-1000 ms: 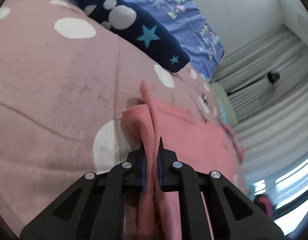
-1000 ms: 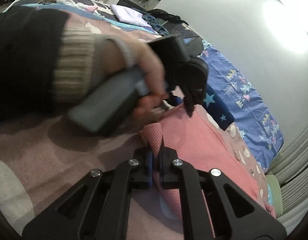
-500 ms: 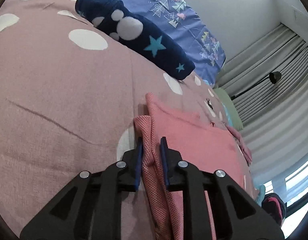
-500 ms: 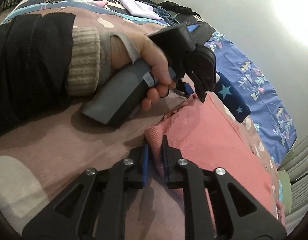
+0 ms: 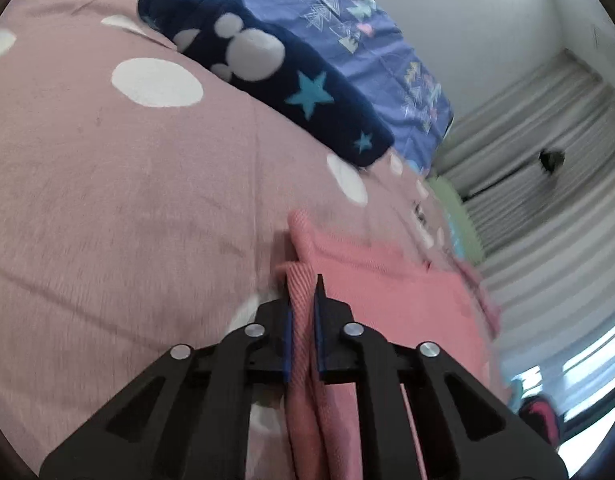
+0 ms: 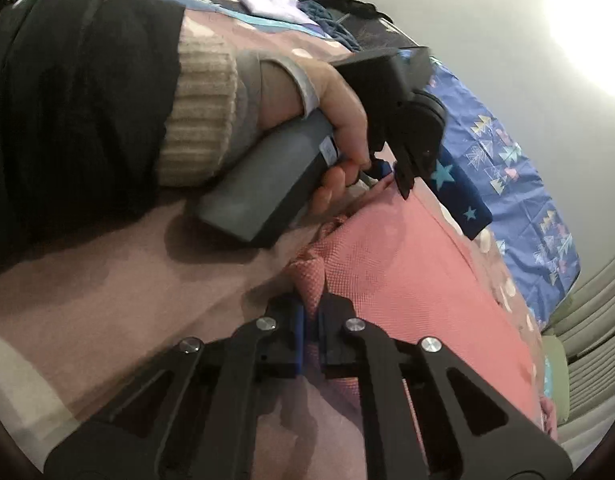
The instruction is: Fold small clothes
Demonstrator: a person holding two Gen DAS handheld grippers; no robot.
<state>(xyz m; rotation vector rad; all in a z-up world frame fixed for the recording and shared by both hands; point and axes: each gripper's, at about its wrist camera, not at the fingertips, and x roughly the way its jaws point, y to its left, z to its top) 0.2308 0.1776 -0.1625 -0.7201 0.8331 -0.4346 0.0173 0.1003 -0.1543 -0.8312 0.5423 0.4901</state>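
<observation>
A dusty-pink bedspread with white dots fills most of both views. At about two o'clock in the left wrist view, pale curtains hang beyond the bed's far edge. A blue sheet printed with small triangles lies at twelve to one o'clock, and just in front of it rests a folded navy blanket with stars and white blobs.

The pink garment, the piece being folded, lies flat on the bedspread, stretching from the centre of the right wrist view toward four o'clock. In that view a person's left hand, in a dark sleeve with a beige ribbed cuff, holds the left gripper at about eleven o'clock above the garment's far corner.

The left gripper's jaws are closing and pinch a bunched fold of the garment's edge; motion blur softens this view, so how many layers they hold is hard to say. The right gripper, at six o'clock in its own view, is likewise closing and grips the near corner of the garment, a small hump of fabric rising between its blue pads.
</observation>
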